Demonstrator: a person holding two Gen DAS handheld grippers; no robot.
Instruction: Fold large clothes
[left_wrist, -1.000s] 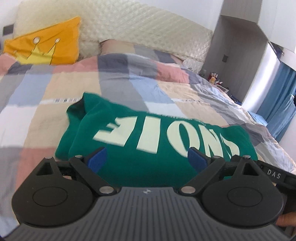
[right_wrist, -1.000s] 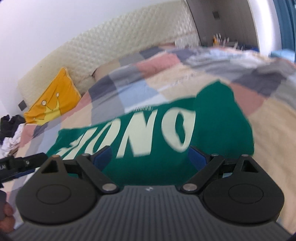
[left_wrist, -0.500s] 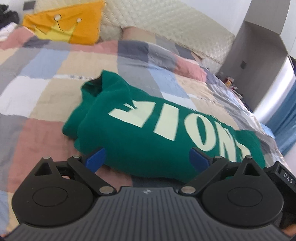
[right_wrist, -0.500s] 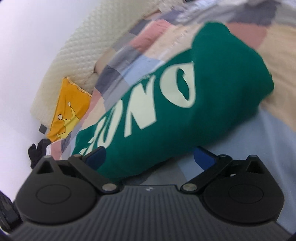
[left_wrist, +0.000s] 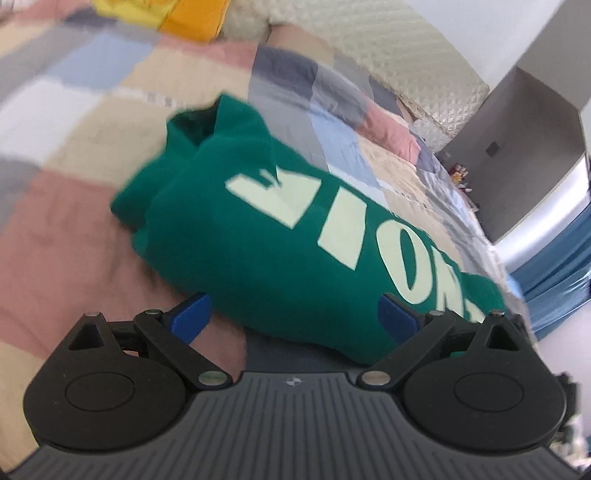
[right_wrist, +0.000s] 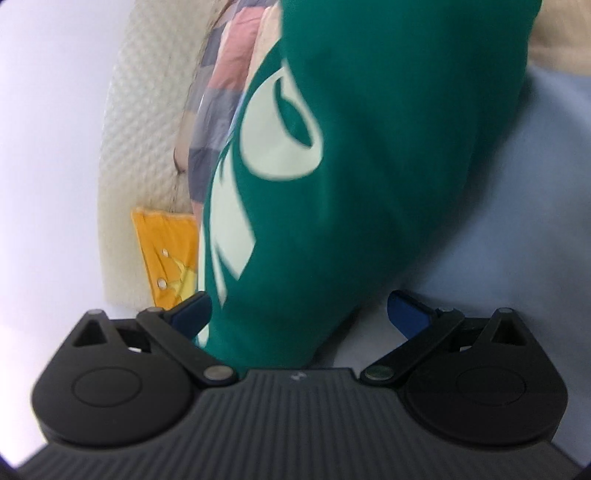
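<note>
A green sweatshirt (left_wrist: 280, 243) with large pale letters lies folded into a long bundle on the patchwork bedspread (left_wrist: 66, 221). My left gripper (left_wrist: 293, 319) is open, its blue fingertips (left_wrist: 190, 317) wide apart at the bundle's near edge, which lies between them. In the right wrist view, rolled sideways, the sweatshirt (right_wrist: 388, 166) fills the middle. My right gripper (right_wrist: 299, 314) is open, with the bundle's edge reaching between its fingers down to the gripper body.
A yellow crown pillow (left_wrist: 192, 18) and a cream quilted headboard (left_wrist: 369, 48) stand at the bed's far end. A grey cabinet (left_wrist: 517, 140) and blue curtains (left_wrist: 554, 280) are to the right. The pillow also shows in the right wrist view (right_wrist: 166, 254).
Both grippers have dropped lower and closer to the bundle's near edge. The right gripper has rolled strongly sideways. Both stay open, and the sweatshirt has not moved.
</note>
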